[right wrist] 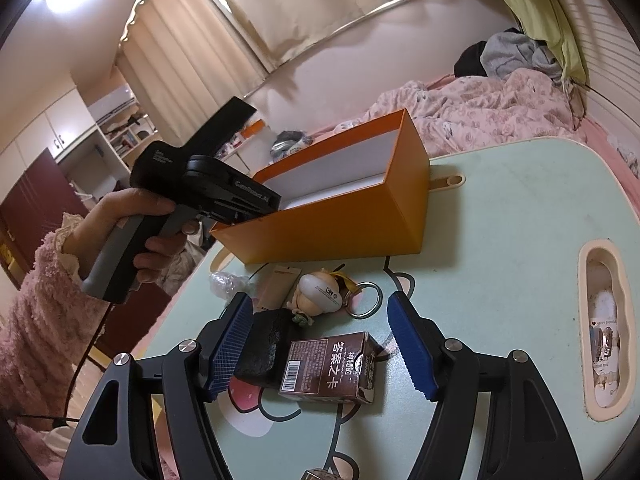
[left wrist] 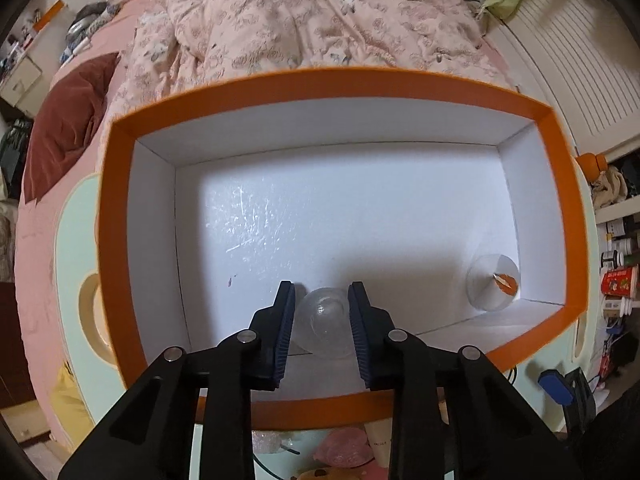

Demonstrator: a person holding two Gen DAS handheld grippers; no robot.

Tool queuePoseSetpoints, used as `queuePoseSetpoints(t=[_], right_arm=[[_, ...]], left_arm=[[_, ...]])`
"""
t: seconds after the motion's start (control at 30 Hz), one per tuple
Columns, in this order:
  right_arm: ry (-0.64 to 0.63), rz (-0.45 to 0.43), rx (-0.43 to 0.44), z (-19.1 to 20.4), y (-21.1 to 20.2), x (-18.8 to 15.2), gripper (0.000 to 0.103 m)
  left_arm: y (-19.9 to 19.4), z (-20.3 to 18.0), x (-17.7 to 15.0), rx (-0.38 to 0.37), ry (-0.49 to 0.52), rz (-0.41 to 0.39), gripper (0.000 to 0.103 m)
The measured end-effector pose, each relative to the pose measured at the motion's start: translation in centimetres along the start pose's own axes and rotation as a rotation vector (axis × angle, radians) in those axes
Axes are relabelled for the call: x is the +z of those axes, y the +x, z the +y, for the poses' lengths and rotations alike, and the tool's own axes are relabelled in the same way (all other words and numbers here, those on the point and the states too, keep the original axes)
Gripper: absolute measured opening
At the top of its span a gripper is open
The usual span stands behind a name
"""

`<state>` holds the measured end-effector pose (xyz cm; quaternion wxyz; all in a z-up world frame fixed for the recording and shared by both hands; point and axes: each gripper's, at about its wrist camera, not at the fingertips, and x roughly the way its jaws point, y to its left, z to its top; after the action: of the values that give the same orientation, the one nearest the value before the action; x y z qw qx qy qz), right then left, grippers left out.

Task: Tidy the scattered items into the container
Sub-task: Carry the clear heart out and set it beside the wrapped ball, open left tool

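Note:
My left gripper (left wrist: 321, 288) points steeply down into the orange box (left wrist: 320, 80), whose inside is white. Its jaws stand narrow, with both blue pads against the sides of a small clear ball (left wrist: 323, 322) low by the near wall. A second clear ball (left wrist: 494, 282) with something orange inside lies in the right corner. In the right wrist view a hand holds that left gripper body (right wrist: 200, 192) over the orange box (right wrist: 340, 220). My right gripper (right wrist: 319, 300) hovers open over the table. A brown card box (right wrist: 332, 368) and a black pad (right wrist: 264, 348) lie between its fingers, untouched.
On the mint table (right wrist: 500, 240) lie a figurine keychain (right wrist: 320, 294) with a metal ring (right wrist: 366, 300), a paper tag (right wrist: 278, 284) and crumpled clear wrap (right wrist: 228, 282). A handle slot (right wrist: 604, 320) opens at the right. A bed with a pink quilt (left wrist: 280, 20) lies beyond.

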<state>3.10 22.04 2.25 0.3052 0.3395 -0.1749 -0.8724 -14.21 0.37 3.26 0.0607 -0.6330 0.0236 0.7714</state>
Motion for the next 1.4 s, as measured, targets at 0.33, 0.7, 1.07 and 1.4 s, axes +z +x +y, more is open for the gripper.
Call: queuePoseSetpoints(t=[0.33, 0.7, 1.07, 1.4], right_arm=[[0.001, 0.003, -0.004, -0.1, 0.1, 0.0, 0.07], [-0.001, 0.006, -0.006, -0.1, 0.1, 0.0, 0.07], [0.001, 0.008, -0.009, 0.0, -0.1, 0.0, 0.07], [0.011, 0.002, -0.008, -0.2, -0.1, 0.0, 0.07]], left_arm=[[-5.3, -3.4, -2.9, 0.085, 0.151, -0.224, 0.028], [-8.8, -1.0, -8.0, -0.06, 0.15, -0.297, 0.011], [-7.8, 3.3, -10.6, -0.191, 0.038, -0.294, 0.027], [-5.5, 8.1, -12.6, -0.305, -0.156, -0.3, 0.052]])
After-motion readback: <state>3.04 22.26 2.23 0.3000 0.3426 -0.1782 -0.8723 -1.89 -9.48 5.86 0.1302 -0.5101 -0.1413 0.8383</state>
